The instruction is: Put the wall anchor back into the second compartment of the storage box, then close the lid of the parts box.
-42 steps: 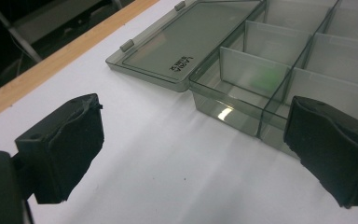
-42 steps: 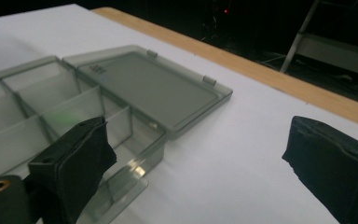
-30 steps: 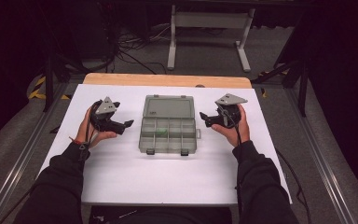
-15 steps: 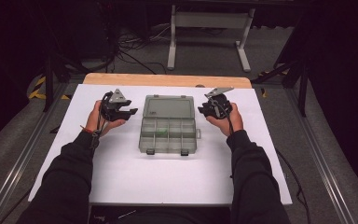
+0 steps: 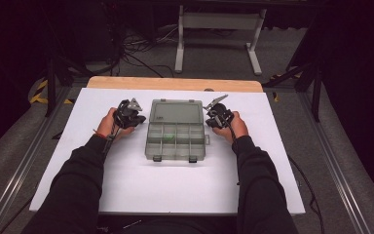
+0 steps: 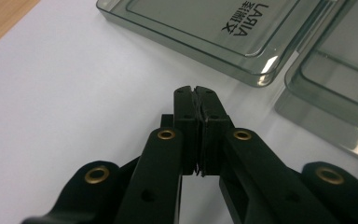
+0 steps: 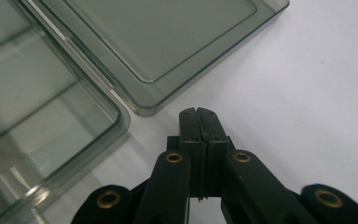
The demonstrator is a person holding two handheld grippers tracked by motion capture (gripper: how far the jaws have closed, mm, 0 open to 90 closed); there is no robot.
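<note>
With both hand-held grippers, left (image 5: 137, 117) and right (image 5: 210, 118), clenched empty beside the smoky translucent plastic compartment box (image 5: 176, 129), I open them before reaching for its flat lid (image 6: 205, 28).

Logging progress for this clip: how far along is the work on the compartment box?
Done: the box lies open, lid flat behind the tray. In hand: the left gripper and right gripper sit shut and empty at the lid's two sides, seemingly not touching it. Left: apparently swinging the lid closed and latching it.

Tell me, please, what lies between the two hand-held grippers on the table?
The open organizer box lies between the left hand-held gripper and right hand-held gripper, clearest in the high view.
</note>
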